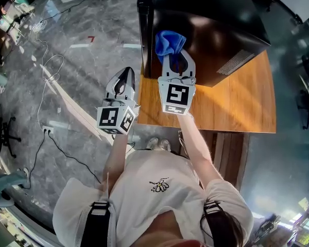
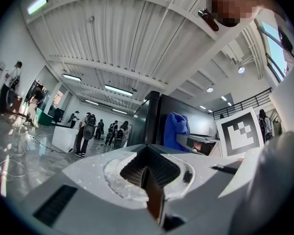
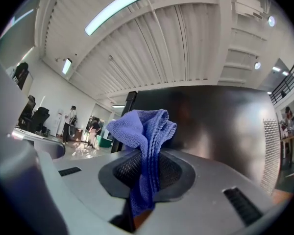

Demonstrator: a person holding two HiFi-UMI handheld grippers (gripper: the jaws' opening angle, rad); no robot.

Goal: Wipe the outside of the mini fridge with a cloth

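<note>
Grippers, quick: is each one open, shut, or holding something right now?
Left gripper: shut, jaws together, nothing between them.
Right gripper: shut on the crumpled blue microfibre cloth.

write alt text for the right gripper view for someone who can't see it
The right gripper is shut on a bunched blue cloth, held in front of the dark, glossy side of the mini fridge. Above is a ribbed white ceiling with strip lights; far off at left, a few people stand.
</note>
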